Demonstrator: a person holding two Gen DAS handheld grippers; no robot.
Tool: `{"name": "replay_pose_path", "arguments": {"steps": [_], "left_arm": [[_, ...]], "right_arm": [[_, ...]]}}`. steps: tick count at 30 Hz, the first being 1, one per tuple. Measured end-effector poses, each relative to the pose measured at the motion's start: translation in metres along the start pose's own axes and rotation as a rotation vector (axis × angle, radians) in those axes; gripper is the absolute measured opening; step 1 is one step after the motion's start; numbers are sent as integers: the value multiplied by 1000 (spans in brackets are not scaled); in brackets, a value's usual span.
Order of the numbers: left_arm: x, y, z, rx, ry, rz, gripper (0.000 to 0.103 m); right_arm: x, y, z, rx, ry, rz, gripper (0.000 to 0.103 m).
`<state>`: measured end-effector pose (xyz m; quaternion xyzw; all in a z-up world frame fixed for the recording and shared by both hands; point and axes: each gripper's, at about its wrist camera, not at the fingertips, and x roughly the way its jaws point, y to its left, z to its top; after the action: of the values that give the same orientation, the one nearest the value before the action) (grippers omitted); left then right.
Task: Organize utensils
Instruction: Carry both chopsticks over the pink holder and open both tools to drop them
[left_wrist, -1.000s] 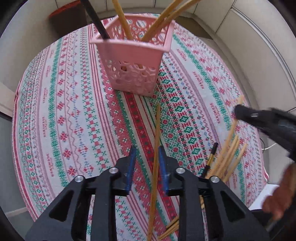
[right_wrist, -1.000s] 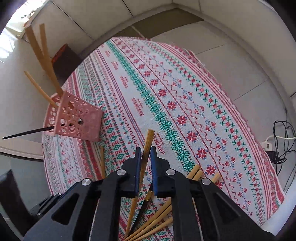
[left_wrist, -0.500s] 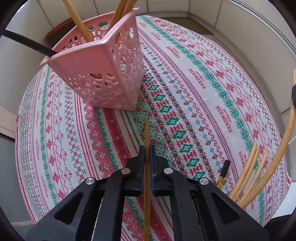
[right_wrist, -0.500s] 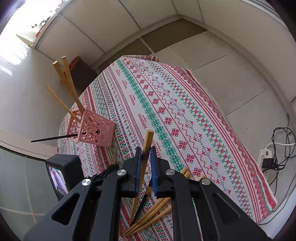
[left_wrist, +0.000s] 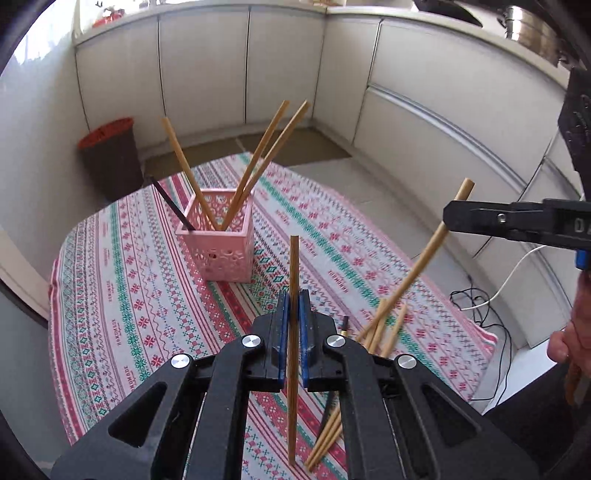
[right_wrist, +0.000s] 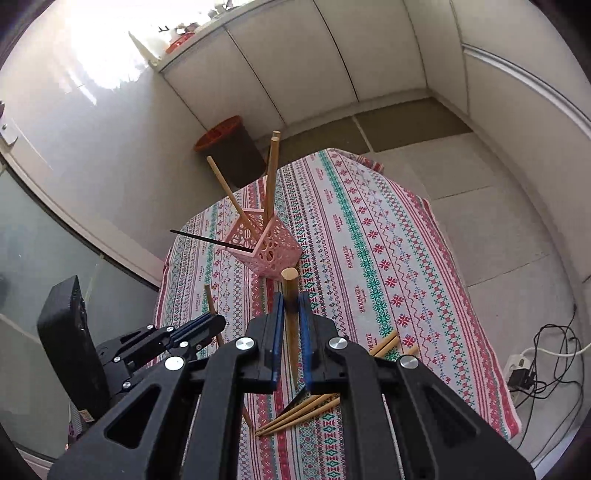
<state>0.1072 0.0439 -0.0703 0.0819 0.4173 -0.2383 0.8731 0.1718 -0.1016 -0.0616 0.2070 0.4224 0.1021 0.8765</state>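
Chopsticks are the things to sort. Nearest the left wrist camera, the left gripper (left_wrist: 291, 314) is clamped on one wooden chopstick (left_wrist: 293, 280), pinched near mid-length between the blue pads; its long axis runs straight away from the camera, the far end aimed toward the basket (left_wrist: 218, 251), the near end trailing under the jaws above the cloth (left_wrist: 122, 295). The right gripper (right_wrist: 291, 314) is likewise closed on a second chopstick (right_wrist: 290, 291), gripped close to its blunt top, which sticks up past the pads; its long thin end hangs down toward the cloth. From the left view that stick slants steeply, top up and right.

Beyond the jaws, a loose pile (right_wrist: 306, 406) of wooden chopsticks and a dark one lies on the cloth, fanned roughly alongside each other. Farther on stands the pink basket, already holding three wooden chopsticks and a black one, all leaning outward.

Risks, as a judgement: either long stick could pivot in its narrow pinch. A low end may snag the basket rim or the leaning sticks and tip the light basket over. With both grippers approaching at once, the two sticks could also cross and knock each other loose.
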Motion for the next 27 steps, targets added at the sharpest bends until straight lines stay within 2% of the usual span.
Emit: {"name": "replay_pose_path", "arguments": {"steps": [1,9,16,20,24,27], "left_arm": [[-9,-1,-8,1,-17,0,4],[-48,-2,13,-12,-120,4,4],[-93,8,60,-75,-285,-3,4],[-113,20,93,-118,-384,42,4],[-126,35,121,-156,-469,105,4],[-121,44,128,-194,-499,125,4]], "right_arm": [[-5,1,-1,-6,-6,2,8],[-39,3,8,-20,-78,14,8],[-89,7,44,20,-228,62,8],[-109,15,73,31,-318,91,8],[-107,23,98,34,-367,117,8],[-89,26,110,33,-368,119,8]]}}
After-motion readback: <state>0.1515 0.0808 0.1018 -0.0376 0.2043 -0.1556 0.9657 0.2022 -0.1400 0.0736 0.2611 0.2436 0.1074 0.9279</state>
